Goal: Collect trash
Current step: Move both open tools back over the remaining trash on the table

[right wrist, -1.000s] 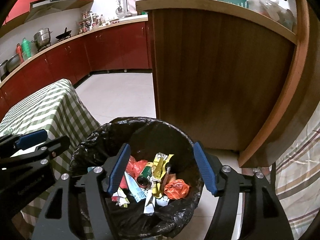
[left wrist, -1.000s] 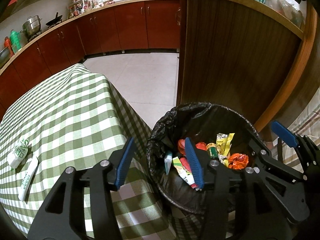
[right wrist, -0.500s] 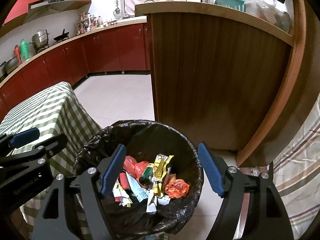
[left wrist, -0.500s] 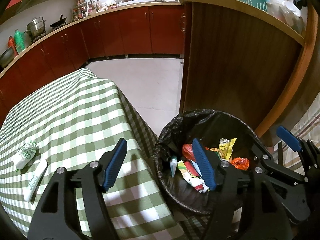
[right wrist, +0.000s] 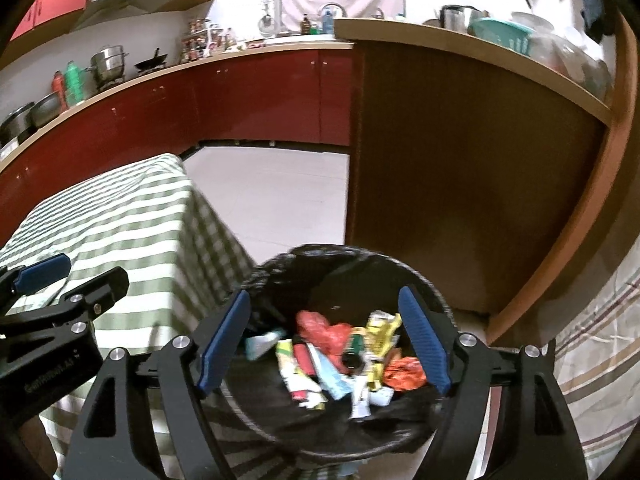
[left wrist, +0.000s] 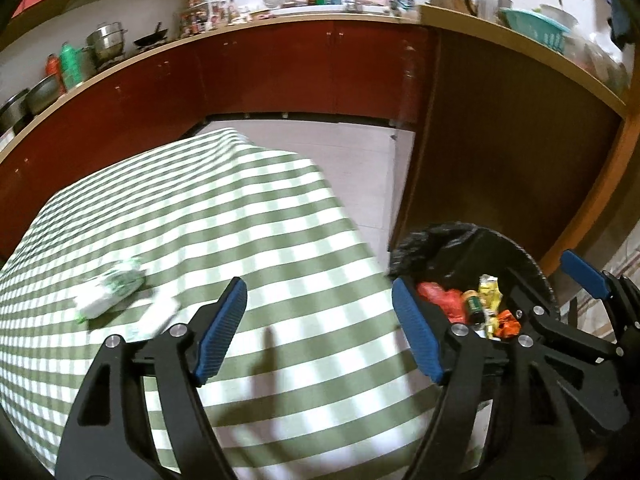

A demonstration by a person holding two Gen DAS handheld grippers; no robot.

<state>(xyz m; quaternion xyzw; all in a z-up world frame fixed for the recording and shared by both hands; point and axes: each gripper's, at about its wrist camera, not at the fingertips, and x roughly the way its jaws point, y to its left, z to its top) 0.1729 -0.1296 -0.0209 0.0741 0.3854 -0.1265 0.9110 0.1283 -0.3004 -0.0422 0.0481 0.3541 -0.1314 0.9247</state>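
The black-lined trash bin (right wrist: 340, 344) stands just beside the checked table (left wrist: 240, 216), holding wrappers (right wrist: 348, 356). The left gripper (left wrist: 318, 328) hangs over the table with nothing between its jaws, which have just been opening; the right gripper (right wrist: 324, 340) — jaws spread, empty — hangs over the bin. Two crumpled white-green packets (left wrist: 116, 292) lie on the table, well apart from the bin.

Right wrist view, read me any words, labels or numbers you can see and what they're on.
Pale lettering on the black plastic body of the left tongs: too blurred to read.
Print on the wrappers in the black-lined round trash bin: too small and blurred.
Nothing else legible.
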